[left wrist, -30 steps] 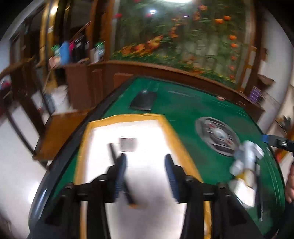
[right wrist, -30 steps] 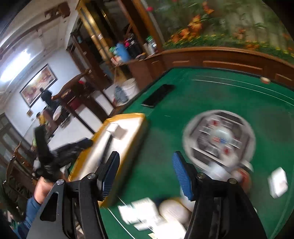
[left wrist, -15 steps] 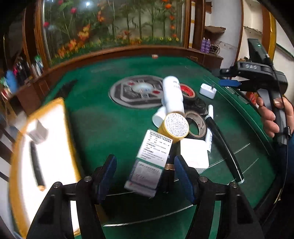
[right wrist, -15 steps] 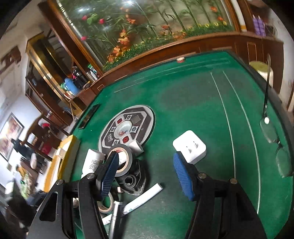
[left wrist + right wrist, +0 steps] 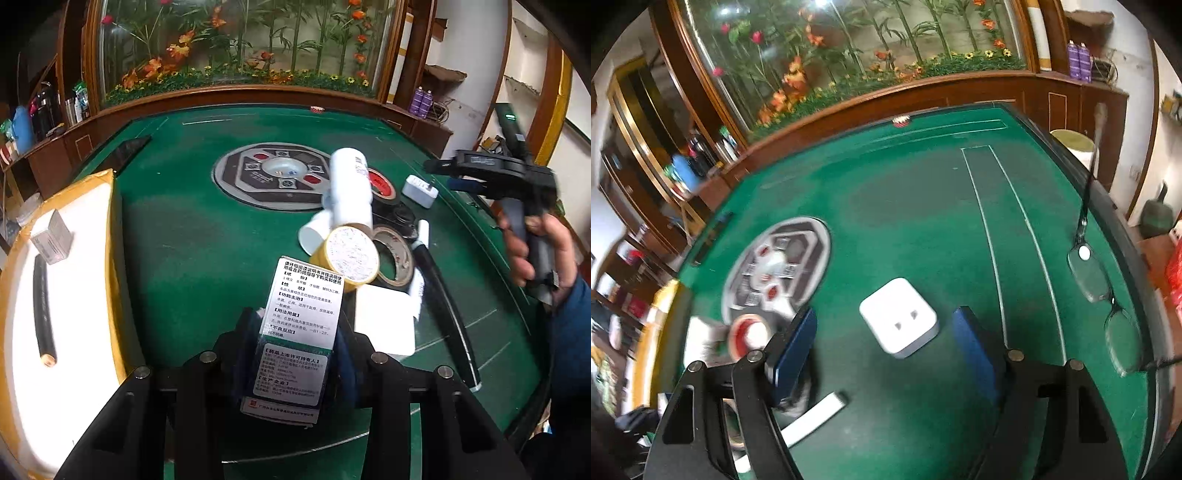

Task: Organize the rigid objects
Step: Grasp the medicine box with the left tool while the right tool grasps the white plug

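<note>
While our left tool (image 5: 295, 350) closes its jaws, the medicine box (image 5: 299, 328) sits between them, blue pads at both long sides — looks pinched, its far end leaning toward the yellow tape roll (image 5: 351, 254) in the pile. That pile on the green surface (image 5: 207, 236) also has a white bottle (image 5: 349, 192), a brown tape ring (image 5: 397, 254), a red tape roll (image 5: 380, 181) and a black-and-white marker (image 5: 439, 284). At left, the white tray (image 5: 81, 280) with yellow rim holds a small grey box (image 5: 51, 236) and a black pen (image 5: 42, 306). Our right tool (image 5: 886, 339) is spreading — jaws straddle the white plug adapter (image 5: 899, 317) without touching it. Eyeglasses (image 5: 1104, 291) lie near the surface's right edge.
</note>
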A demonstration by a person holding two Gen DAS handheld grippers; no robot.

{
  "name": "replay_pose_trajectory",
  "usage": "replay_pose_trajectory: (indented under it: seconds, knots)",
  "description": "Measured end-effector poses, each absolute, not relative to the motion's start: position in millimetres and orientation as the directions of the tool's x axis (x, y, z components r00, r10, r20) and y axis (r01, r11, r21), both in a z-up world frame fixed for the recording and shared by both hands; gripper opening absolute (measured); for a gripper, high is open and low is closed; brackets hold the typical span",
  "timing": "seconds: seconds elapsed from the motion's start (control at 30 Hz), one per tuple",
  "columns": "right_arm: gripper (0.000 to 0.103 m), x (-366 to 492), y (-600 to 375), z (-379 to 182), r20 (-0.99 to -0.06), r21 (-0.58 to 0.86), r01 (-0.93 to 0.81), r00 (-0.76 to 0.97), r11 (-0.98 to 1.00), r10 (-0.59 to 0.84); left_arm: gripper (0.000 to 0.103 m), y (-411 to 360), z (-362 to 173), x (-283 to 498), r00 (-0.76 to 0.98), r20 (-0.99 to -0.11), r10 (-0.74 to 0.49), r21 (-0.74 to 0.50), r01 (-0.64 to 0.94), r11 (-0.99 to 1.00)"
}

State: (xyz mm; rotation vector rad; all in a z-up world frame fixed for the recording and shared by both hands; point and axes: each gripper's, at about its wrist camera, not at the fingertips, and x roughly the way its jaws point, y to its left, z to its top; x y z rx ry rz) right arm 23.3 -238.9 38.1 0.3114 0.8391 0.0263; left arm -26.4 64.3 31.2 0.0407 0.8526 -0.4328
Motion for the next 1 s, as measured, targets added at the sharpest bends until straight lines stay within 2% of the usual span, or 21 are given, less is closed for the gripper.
replay_pose_trajectory:
  seconds: [0.2,0.27,0.3,0.43,0.63,0.83,1.0]
  knots:
    - [0.074,55.3,-233.3,12.8,-0.793,0.164,0.064,0.602,0.984,0.093,0.043,69.0,29.4,-28.2,0.575,-0.724,-0.381,-0.173,0.382,0.908]
    - [0.051,54.9,-228.2,4.9,-0.8,0.158,0.03,0.589,0.987,0.11,0.043,68.2,28.8,-28.5,0.572,-0.726,-0.382,-0.175,0.383,0.907]
    - [0.05,53.5,-224.7,4.5,-0.799,0.133,0.023,0.594,0.991,0.093,0.043,68.3,28.8,-28.1,0.569,-0.726,-0.387,-0.181,0.385,0.905]
    - [0.05,45.3,-220.1,7.8,-0.785,0.092,0.026,0.617,0.995,0.057,0.043,72.6,29.7,-27.9,0.567,-0.714,-0.412,-0.213,0.384,0.898]
    - [0.05,30.1,-229.5,28.3,-0.723,0.209,0.035,0.678,0.977,0.131,0.043,77.0,30.6,-28.7,0.577,-0.7,-0.42,-0.233,0.371,0.899]
    - [0.05,17.6,-220.6,42.2,-0.678,0.331,-0.034,0.686,0.943,0.263,0.043,77.2,31.8,-30.0,0.59,-0.692,-0.416,-0.227,0.369,0.901]
    - [0.05,12.3,-213.1,51.3,-0.658,0.326,-0.06,0.703,0.943,0.272,0.043,77.0,32.9,-32.8,0.602,-0.684,-0.412,-0.223,0.365,0.904]
